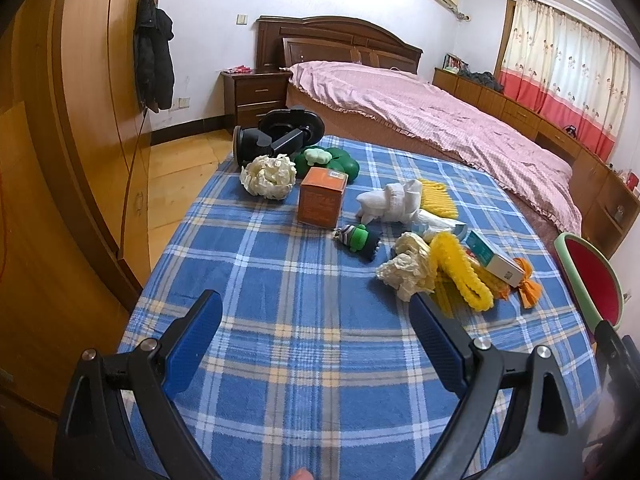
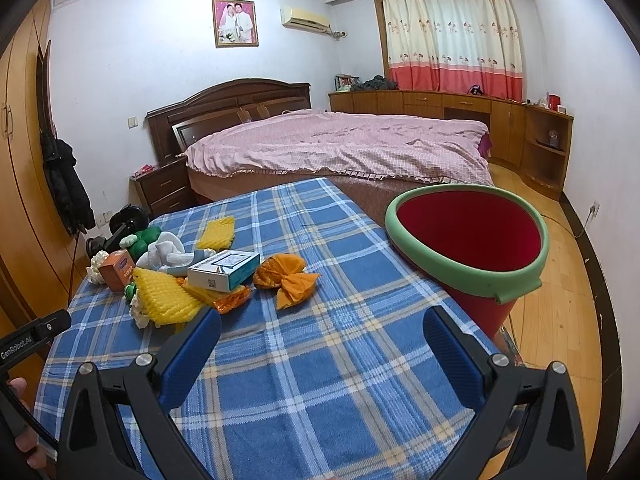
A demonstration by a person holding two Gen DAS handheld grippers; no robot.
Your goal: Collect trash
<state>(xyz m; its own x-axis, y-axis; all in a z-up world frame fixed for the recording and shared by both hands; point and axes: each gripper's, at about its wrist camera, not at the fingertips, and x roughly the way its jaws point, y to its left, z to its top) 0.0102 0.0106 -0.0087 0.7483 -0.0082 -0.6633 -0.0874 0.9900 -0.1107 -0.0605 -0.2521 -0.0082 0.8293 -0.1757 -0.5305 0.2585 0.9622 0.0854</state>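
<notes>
A table under a blue plaid cloth (image 1: 304, 320) carries scattered litter. In the left wrist view I see two crumpled paper wads (image 1: 269, 176) (image 1: 408, 268), an orange box (image 1: 322, 197), a white-teal carton (image 1: 494, 258), yellow foam netting (image 1: 460, 272) and an orange wrapper (image 1: 528, 284). My left gripper (image 1: 316, 316) stands open above bare cloth, nearest the second wad. The right wrist view shows the carton (image 2: 224, 270), orange wrapper (image 2: 288, 280), yellow netting (image 2: 168, 298) and a red bucket with a green rim (image 2: 468, 248) at the table's right edge. My right gripper (image 2: 322, 328) is open and empty.
A green toy (image 1: 328, 160), a small striped toy (image 1: 358, 238), white rolled cloth (image 1: 394, 200) and a black device (image 1: 280, 132) also lie on the table. Behind stand a pink-covered bed (image 2: 340, 144), a nightstand (image 1: 256, 92), a wardrobe (image 1: 80, 120) and low cabinets (image 2: 460, 112). A hand (image 2: 24, 440) shows at lower left.
</notes>
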